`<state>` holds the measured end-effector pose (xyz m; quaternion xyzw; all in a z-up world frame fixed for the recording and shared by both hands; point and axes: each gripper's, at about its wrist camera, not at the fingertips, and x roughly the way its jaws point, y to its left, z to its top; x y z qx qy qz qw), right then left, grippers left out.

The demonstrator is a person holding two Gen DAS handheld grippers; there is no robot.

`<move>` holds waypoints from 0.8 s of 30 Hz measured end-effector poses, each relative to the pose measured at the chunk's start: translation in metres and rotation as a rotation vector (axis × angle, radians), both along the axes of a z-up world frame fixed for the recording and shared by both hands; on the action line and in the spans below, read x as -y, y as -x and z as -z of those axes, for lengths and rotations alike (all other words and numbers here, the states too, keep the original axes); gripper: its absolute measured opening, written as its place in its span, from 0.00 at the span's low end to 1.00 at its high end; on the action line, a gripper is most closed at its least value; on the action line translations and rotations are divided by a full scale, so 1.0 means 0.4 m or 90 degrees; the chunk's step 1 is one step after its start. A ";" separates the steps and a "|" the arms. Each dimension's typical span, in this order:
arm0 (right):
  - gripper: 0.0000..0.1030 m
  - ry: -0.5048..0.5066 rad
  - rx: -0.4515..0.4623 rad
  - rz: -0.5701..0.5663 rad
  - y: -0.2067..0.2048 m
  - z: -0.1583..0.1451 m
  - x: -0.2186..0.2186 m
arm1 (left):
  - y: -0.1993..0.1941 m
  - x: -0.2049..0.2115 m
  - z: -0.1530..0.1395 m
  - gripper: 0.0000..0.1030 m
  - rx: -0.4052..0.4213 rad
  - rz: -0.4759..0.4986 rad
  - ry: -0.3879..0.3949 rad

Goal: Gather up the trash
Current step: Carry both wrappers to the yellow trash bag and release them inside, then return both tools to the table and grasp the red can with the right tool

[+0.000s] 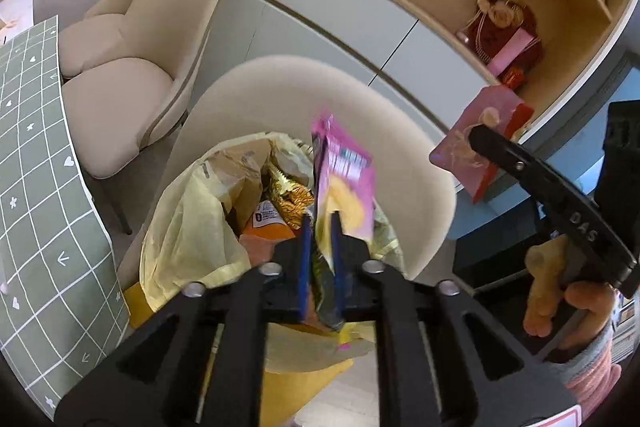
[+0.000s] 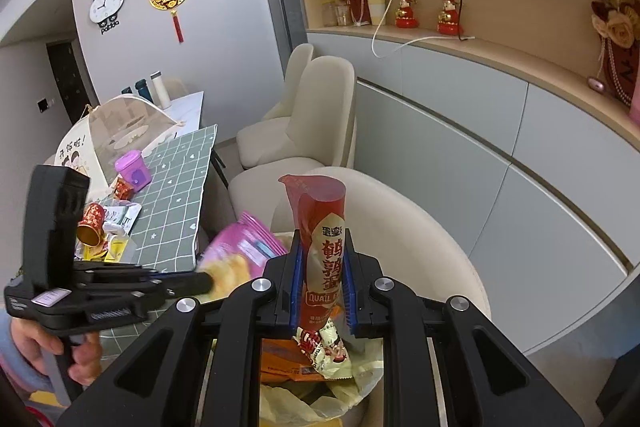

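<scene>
Two hand-held grippers [image 1: 320, 223] [image 2: 322, 247], each clamping a wrapper, seemingly above bin bag [image 1: 180, 227].

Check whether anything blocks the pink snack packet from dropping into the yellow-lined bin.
Nothing visible does. The left gripper holds the pink snack packet right above the open yellow-lined trash bin; only earlier trash lies inside.

Both views are bright, with soft, even indoor light and hardly any hard shadows. Heavy fisheye warp: the cabinet [image 2: 460, 131] edges bow into curves and the corners go black. The pink snack bag [image 1: 346, 183] is smeared with motion blur in both views, while the red quail egg packet [image 2: 322, 255] beside it stays sharp, print readable. A little glare sits on the gripper bolts.
</scene>
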<state>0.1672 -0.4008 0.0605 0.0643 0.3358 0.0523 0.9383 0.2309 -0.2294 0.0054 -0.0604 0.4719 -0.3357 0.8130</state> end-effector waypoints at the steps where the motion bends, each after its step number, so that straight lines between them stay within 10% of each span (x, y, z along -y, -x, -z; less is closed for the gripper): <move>1: 0.17 -0.003 -0.003 -0.003 -0.001 0.006 0.000 | -0.005 0.000 0.006 0.23 0.000 -0.009 -0.010; 14: 0.17 -0.040 -0.125 -0.153 -0.096 0.233 -0.170 | 0.007 -0.203 -0.019 0.30 0.003 -0.131 -0.025; 24: 0.21 -0.034 -0.227 -0.109 -0.141 0.358 -0.122 | 0.103 -0.410 -0.036 0.30 0.062 -0.235 -0.072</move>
